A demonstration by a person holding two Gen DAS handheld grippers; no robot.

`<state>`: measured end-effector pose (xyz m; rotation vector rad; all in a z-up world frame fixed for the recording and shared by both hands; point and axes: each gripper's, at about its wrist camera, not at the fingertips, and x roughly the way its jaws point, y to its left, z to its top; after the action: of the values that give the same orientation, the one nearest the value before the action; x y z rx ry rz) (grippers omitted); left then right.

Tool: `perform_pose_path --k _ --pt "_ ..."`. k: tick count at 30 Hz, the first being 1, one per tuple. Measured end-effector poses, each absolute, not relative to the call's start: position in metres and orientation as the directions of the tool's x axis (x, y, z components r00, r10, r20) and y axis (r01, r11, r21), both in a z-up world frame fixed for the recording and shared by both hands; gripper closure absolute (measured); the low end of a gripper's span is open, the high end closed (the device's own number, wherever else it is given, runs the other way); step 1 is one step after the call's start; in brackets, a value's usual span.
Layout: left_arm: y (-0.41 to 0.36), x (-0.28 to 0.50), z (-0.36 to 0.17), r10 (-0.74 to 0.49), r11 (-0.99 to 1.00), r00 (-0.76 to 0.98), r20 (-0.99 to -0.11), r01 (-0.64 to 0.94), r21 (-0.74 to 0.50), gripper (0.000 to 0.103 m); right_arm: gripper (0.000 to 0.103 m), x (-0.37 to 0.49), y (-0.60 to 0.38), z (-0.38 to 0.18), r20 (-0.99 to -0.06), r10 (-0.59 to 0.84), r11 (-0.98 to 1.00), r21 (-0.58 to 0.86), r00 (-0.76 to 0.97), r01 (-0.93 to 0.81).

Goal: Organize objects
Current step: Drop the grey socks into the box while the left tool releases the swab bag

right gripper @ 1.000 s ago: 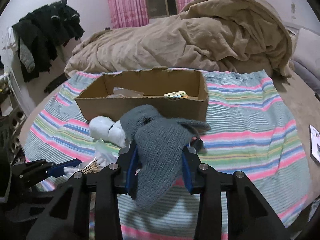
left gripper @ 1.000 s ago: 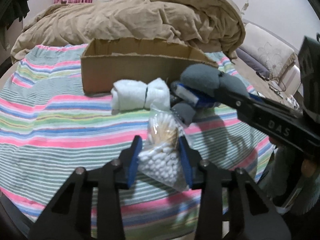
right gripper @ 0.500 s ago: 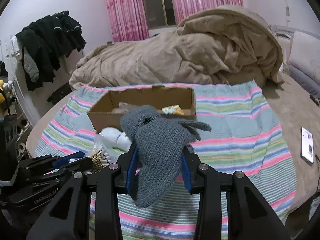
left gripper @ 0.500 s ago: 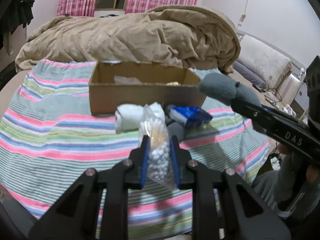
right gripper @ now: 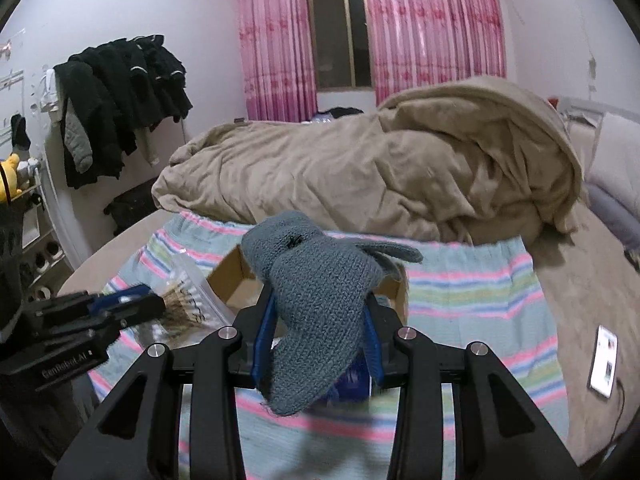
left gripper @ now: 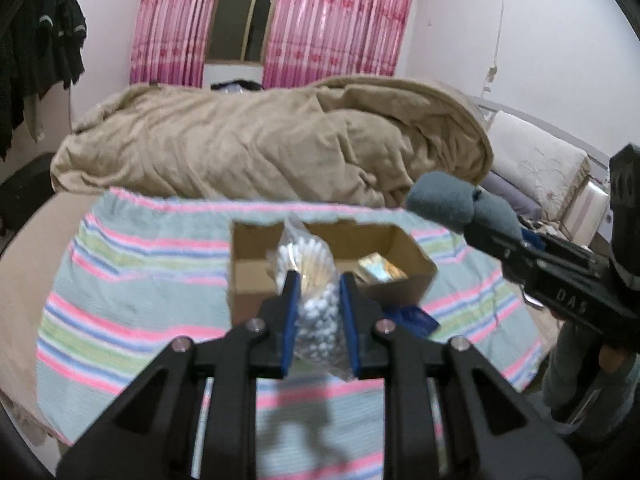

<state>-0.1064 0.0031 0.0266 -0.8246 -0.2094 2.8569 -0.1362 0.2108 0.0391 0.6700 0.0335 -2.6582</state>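
On the right gripper (left gripper: 486, 236) body, white lettering "DAS".

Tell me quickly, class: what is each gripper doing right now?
Left gripper: closed on the clear plastic bag of cotton swabs.
Right gripper: closed on the grey-blue knitted glove.

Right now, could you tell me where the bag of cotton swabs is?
The bag of cotton swabs is clamped in the left gripper, centre of the left wrist view, before the cardboard box.
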Motion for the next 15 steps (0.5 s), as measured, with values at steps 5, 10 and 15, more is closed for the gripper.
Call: perform_pose_path --k 5,10,15 --pt "-0.008 -0.131 0.036 0.164 -0.982 -0.856 -0.490 -0.098 -0.159 0.082 0.063 -0.165 0.199 0.033 -0.473 -0.370 -0.918 0.052 -0.800 0.394" --pt "-0.015 -0.159 0.031 0.140 -0.987 -0.861 -0.489 -0.080 -0.142 0.082 0.063 -0.191 0.187 0.022 -0.495 -0.379 -0.912 0.057 -0.782 0.406" --pt "-0.020 -0.190 0.013 0.135 -0.987 -0.843 -0.521 -0.071 -0.142 0.082 0.063 -0.220 0.174 0.000 -0.537 -0.389 -0.907 0.080 -0.748 0.414"
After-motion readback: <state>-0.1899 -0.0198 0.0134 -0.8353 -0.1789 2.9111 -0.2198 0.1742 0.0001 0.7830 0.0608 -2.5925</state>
